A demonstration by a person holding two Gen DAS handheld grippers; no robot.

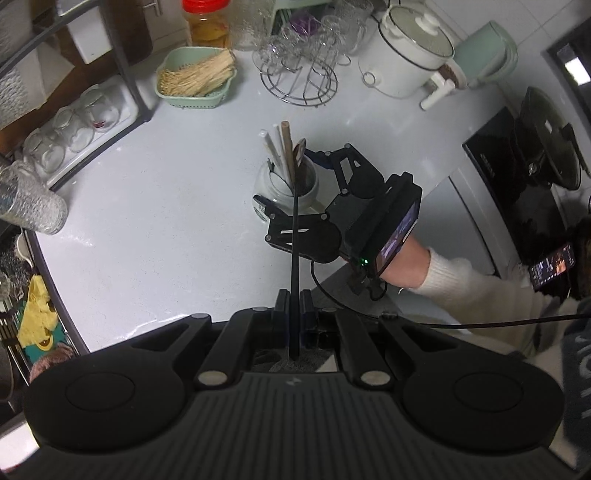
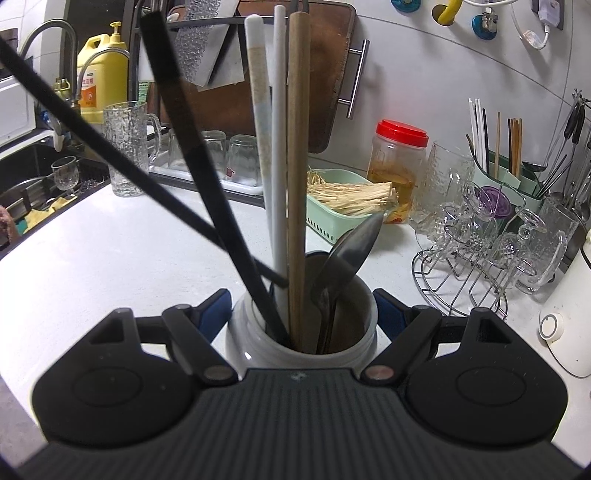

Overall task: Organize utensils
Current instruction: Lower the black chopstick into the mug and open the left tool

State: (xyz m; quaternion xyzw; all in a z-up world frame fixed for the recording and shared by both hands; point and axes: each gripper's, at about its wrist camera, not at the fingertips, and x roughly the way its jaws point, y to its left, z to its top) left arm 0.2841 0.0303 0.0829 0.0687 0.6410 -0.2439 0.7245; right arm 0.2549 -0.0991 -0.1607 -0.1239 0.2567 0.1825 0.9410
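A white jar (image 1: 284, 192) stands on the white counter and holds chopsticks and a spoon. My left gripper (image 1: 294, 306) is shut on a black chopstick (image 1: 295, 258), whose far tip reaches the jar's mouth. My right gripper (image 2: 301, 306) has its blue-padded fingers (image 2: 216, 308) on both sides of the jar (image 2: 301, 347), gripping it. In the right wrist view the jar holds white chopsticks (image 2: 273, 147), a wooden one (image 2: 297, 184), a black one (image 2: 207, 177) and a metal spoon (image 2: 347, 254). The held black chopstick (image 2: 110, 147) comes in from the upper left.
A green basket of noodles (image 1: 195, 77), a wire rack of glasses (image 1: 299, 74), a white pot (image 1: 410, 55) and a red-lidded jar (image 1: 207, 22) stand at the back. A dish rack with glasses (image 1: 74, 129) is left. A black cooktop (image 1: 517, 177) is right. A sink (image 2: 33, 192) lies left.
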